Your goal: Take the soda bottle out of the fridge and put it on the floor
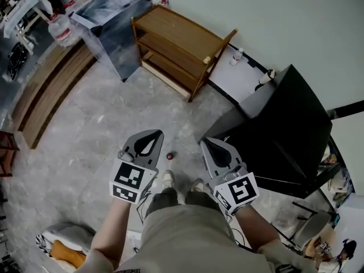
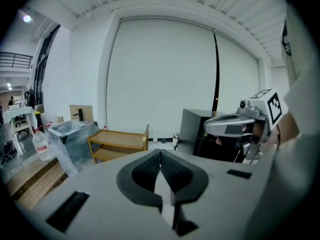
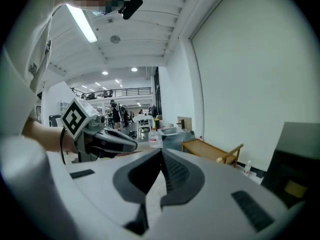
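Soda bottle (image 1: 169, 156): on floor (image 1: 108, 118), apparently upright, seen end-on. Left hand-held gripper (image 1: 151, 135) and right hand-held gripper (image 1: 210, 143): jaws pressed together, empty.

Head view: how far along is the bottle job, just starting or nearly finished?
Looks nearly finished. Done: a small red-topped thing, probably the bottle seen from above, stands on the floor before the person's shoes, apart from the black cabinet. In hand: nothing; left gripper and right gripper are shut and empty. Left: nothing obvious.
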Motion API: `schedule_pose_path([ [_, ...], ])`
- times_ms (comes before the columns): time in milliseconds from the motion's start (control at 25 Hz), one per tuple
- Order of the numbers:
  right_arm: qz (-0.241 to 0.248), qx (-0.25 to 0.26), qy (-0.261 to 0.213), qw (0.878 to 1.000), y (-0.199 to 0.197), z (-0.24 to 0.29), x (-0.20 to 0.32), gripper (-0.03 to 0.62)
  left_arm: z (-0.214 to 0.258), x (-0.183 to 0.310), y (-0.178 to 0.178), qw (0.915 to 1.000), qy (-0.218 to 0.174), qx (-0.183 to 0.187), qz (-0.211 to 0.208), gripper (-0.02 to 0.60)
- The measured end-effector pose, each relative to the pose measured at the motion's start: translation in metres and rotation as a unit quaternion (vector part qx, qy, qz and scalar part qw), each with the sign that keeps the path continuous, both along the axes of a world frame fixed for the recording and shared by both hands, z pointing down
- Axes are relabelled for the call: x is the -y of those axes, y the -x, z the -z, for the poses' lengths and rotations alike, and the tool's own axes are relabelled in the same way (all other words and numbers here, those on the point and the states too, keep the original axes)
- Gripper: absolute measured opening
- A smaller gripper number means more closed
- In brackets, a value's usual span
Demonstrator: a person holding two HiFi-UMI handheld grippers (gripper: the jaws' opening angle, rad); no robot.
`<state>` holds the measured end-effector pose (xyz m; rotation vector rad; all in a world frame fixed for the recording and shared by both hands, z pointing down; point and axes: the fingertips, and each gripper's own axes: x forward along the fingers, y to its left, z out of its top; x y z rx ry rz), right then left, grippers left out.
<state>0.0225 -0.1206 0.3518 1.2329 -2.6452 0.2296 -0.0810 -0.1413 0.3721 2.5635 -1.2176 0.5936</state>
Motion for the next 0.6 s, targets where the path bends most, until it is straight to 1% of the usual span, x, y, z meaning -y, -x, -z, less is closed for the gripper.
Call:
schedule_pose_path([
  [120, 0.011, -0.007, -0.025, 1.0, 0.001, 0.03, -0.009, -0.005, 0.027, -0.005, -0.003, 0.9995, -0.026, 0.01, -0.014, 0.006],
  [160, 0.013, 0.001, -0.024, 1.0, 0.001, 0.038, -0.012, -0.005, 0.036, -0.006, -0.004, 0.9992, -0.034, 0.014, -0.016, 0.006],
  [280, 0.01, 0.053, -0.005, 0.999, -0.003, 0.06, -0.018, -0.005, 0.061, -0.011, -0.008, 0.9977, -0.06, 0.019, -0.023, 0.006],
  [320, 0.007, 0.063, -0.006, 0.998, -0.005, 0.067, -0.021, -0.005, 0.07, -0.015, -0.009, 0.9971, -0.069, 0.019, -0.027, 0.006],
  [440, -0.006, 0.067, -0.028, 0.997, -0.01, 0.09, -0.03, -0.005, 0.095, -0.029, -0.01, 0.9948, -0.093, 0.02, -0.037, 0.006],
  [600, -0.021, 0.064, -0.067, 0.995, -0.019, 0.126, -0.043, -0.005, 0.122, -0.048, -0.01, 0.9901, -0.126, 0.036, -0.051, 0.006],
])
